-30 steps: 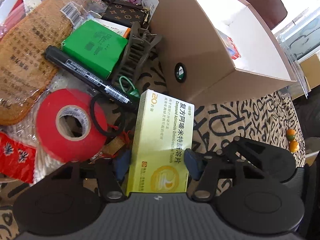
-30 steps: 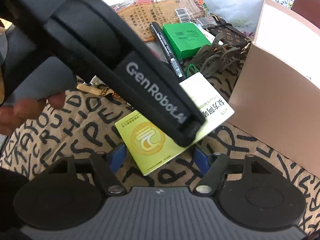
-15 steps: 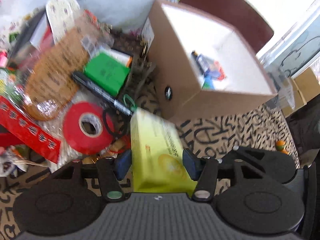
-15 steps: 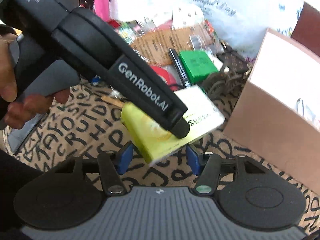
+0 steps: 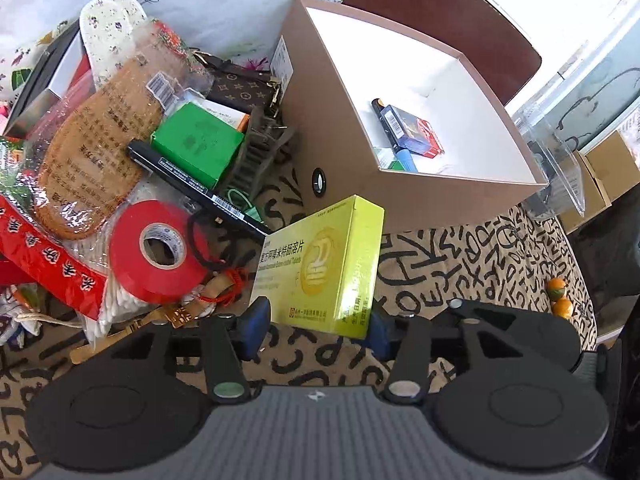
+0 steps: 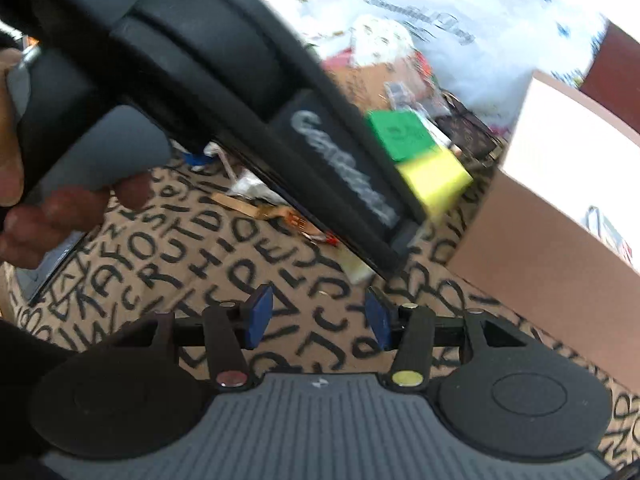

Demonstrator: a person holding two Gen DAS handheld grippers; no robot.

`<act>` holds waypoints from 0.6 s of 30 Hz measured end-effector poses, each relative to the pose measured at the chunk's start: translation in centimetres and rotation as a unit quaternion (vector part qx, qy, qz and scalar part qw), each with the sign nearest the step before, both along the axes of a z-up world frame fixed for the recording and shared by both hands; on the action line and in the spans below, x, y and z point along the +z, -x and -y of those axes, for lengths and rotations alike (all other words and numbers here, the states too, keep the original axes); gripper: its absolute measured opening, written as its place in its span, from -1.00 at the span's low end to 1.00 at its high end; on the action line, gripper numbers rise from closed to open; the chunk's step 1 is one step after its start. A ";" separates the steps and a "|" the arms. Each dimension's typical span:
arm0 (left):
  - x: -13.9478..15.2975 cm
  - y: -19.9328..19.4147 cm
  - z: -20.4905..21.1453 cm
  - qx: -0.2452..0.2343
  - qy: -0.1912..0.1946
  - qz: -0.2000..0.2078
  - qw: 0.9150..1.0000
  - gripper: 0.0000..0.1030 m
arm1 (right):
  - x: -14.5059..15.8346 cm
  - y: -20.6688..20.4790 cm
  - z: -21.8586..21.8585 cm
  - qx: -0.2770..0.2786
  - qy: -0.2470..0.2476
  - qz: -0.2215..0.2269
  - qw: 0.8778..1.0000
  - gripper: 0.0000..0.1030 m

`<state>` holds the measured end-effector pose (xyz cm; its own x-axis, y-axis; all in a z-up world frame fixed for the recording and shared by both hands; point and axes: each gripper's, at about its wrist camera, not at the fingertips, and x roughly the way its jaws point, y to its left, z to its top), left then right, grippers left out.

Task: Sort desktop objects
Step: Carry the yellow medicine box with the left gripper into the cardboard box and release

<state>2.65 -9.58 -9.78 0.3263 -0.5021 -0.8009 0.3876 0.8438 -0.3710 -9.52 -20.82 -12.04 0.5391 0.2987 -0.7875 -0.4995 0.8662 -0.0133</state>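
Here the left hand-held gripper (image 5: 316, 326) holds a yellow medicine box (image 5: 320, 268) between its blue pads (image 5: 256, 320), the jaws having just been closing on it. The box is lifted clear of the lettered cloth (image 5: 460, 256) that covers the counter, tilted, with its far end near the front wall of the open tan storage box (image 5: 340, 140). Inside that storage box lie a blue-and-red carton (image 5: 412, 130) and a dark pen (image 5: 384, 118).

To the left of the held box sits the unsorted pile: a red tape roll (image 5: 156, 256), a black marker (image 5: 192, 184) lying aslant across it, a green box (image 5: 196, 144) just behind the marker, a brown hair claw (image 5: 256, 152) beside the green box, and a monogrammed pouch (image 5: 244, 88) farther back. Two small orange fruits (image 5: 558, 296) lie well apart at the right edge.

In the right wrist view, the right hand-held gripper (image 6: 318, 318) hovers over the cloth with nothing between its blue pads (image 6: 258, 316); its jaws have just been closing and now stand partly apart. The left gripper's black body crosses the view, gripped by a hand (image 6: 52, 208), with the yellow box blurred at its far end.
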 end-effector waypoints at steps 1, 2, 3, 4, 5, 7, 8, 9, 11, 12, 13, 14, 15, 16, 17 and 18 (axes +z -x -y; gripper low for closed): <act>0.0 -0.1 0.1 -0.002 0.001 0.001 1.000 0.02 | 0.0 -0.1 0.3 -0.009 -0.001 -0.001 1.000 -0.01; 0.0 -0.2 0.2 -0.005 0.003 0.003 1.000 0.02 | 0.1 -0.1 0.6 -0.014 -0.003 0.001 1.000 -0.01; 0.0 -0.3 0.2 -0.007 0.005 0.004 1.000 0.02 | 0.2 -0.1 0.8 -0.015 -0.004 0.004 1.000 0.00; 0.0 -0.4 0.2 -0.008 0.007 0.004 1.000 0.02 | 0.3 -0.1 1.0 -0.015 -0.004 0.009 1.000 0.01; 0.0 -0.5 0.2 -0.006 0.008 0.004 1.000 0.02 | 0.4 -0.1 1.0 -0.013 -0.004 0.013 1.000 0.03; 0.0 -0.9 0.1 -0.004 0.012 0.003 1.000 0.02 | 0.4 -0.4 1.1 -0.008 -0.004 0.019 1.000 0.10; 0.0 -1.1 0.0 -0.003 0.015 0.001 1.000 -0.01 | 0.3 -0.5 1.1 -0.007 -0.002 0.022 1.000 0.10; 0.1 -1.3 0.0 -0.003 0.018 -0.001 1.000 -0.05 | 0.2 -0.7 1.1 -0.005 -0.001 0.027 1.000 0.10; 0.2 -1.6 -0.1 -0.005 0.026 -0.001 1.000 -0.10 | 0.0 -1.0 1.1 0.003 0.002 0.030 1.000 0.02; 0.2 -1.7 -0.1 -0.009 0.031 -0.006 0.999 -0.10 | 0.0 -1.0 1.1 0.007 0.001 0.033 0.999 -0.14; 0.4 -1.7 0.0 -0.007 0.028 0.000 1.000 -0.10 | 0.1 -0.9 1.1 0.014 -0.003 0.038 0.999 -0.19; 0.4 -1.7 0.0 -0.007 0.026 0.003 1.000 -0.10 | 0.2 -0.9 1.0 0.021 0.001 0.044 0.999 -0.20; 0.4 -1.8 0.0 -0.005 0.027 0.003 1.000 -0.13 | 0.3 -0.8 0.9 0.025 0.006 0.050 0.998 -0.22; 0.5 -1.8 -0.1 -0.002 0.029 0.001 1.000 -0.15 | 0.3 -0.7 1.0 0.028 0.008 0.055 0.998 -0.22; 0.6 -1.8 -0.2 0.001 0.029 0.000 1.000 -0.25 | 0.4 -0.6 1.1 0.027 0.007 0.057 0.998 -0.25; 0.8 -1.8 -0.3 0.005 0.032 0.000 0.999 -0.26 | 0.4 -0.6 1.3 0.024 0.005 0.059 0.998 -0.27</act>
